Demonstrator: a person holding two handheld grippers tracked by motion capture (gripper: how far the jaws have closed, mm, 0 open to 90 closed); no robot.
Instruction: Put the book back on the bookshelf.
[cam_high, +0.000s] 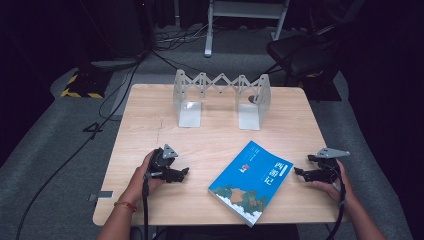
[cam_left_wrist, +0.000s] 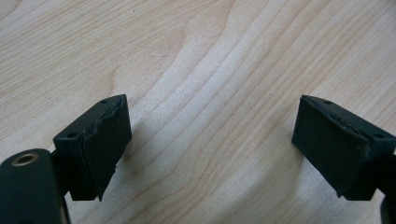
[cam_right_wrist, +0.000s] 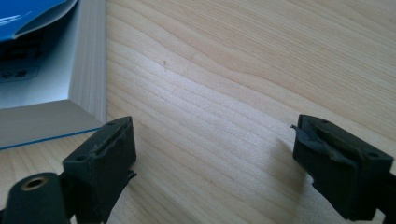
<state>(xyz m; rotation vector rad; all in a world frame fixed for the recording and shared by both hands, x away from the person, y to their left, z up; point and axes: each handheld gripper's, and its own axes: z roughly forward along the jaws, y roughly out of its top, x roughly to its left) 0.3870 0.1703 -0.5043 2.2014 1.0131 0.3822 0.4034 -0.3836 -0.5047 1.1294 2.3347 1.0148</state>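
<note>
Jaws on my left gripper (cam_high: 186, 171) and right gripper (cam_high: 298, 171) stand wide apart, holding nothing. Between them the blue book (cam_high: 251, 181) lies flat on the tabletop (cam_high: 150, 115), long axis diagonal, near-left to far-right. Beyond stands the metal bookend rack (cam_high: 221, 97).

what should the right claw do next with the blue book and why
Probably ease the right claw toward the blue book and close on its near edge. Its jaws stand open over bare table, with the book's page edge just beside one jaw in the right gripper view. The left claw is also open and apart from the book.
</note>
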